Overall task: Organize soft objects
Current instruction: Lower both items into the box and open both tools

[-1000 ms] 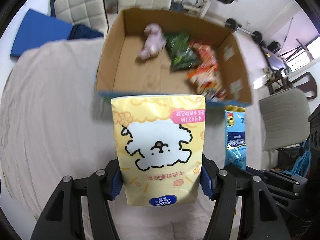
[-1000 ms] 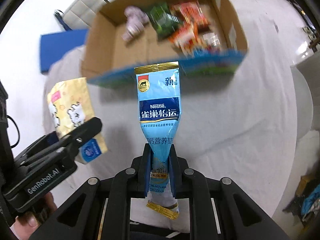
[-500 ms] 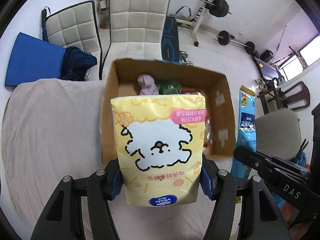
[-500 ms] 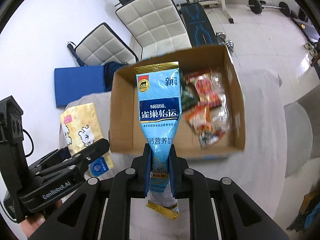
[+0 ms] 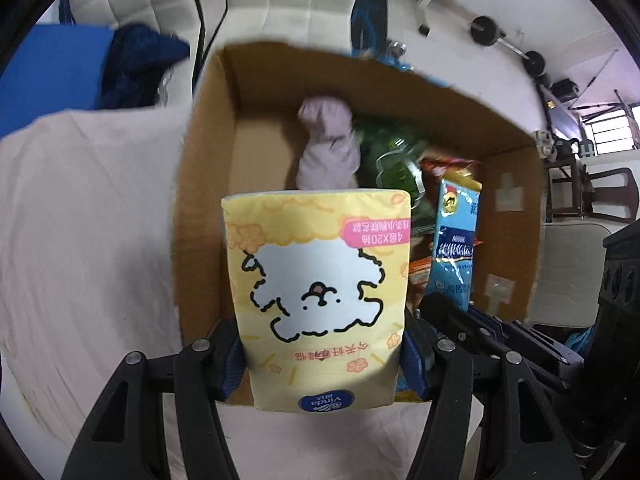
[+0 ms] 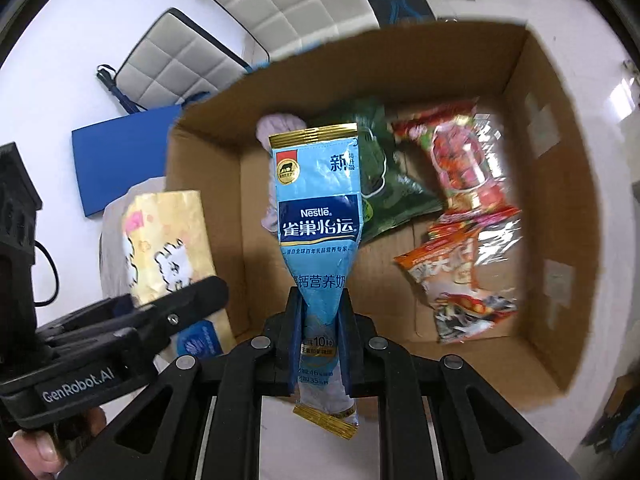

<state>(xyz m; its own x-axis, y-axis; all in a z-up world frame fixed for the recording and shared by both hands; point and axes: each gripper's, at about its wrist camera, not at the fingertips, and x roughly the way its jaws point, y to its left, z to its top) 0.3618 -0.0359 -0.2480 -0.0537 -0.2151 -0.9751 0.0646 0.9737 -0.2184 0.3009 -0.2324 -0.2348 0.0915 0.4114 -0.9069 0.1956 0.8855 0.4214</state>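
Note:
My left gripper (image 5: 322, 344) is shut on a yellow tissue pack (image 5: 318, 292) with a white dog drawing, held over the near edge of an open cardboard box (image 5: 208, 152). My right gripper (image 6: 319, 320) is shut on a blue Nestle milk powder pouch (image 6: 318, 204), held upright over the same box (image 6: 560, 208). The pouch also shows in the left wrist view (image 5: 454, 248), and the tissue pack in the right wrist view (image 6: 168, 240). Inside the box lie a pale purple soft toy (image 5: 328, 144), a green snack bag (image 6: 392, 184) and red and orange snack bags (image 6: 464, 168).
The box sits on a table with a beige cloth (image 5: 88, 220). Behind it stand white padded chairs (image 6: 288, 4), a blue mat (image 6: 120, 152) and gym weights (image 5: 488, 28). The left gripper body (image 6: 100, 344) is at the lower left of the right wrist view.
Both grippers have moved forward toward the box with their loads; the box is larger and closer in both views. The grips are unchanged.

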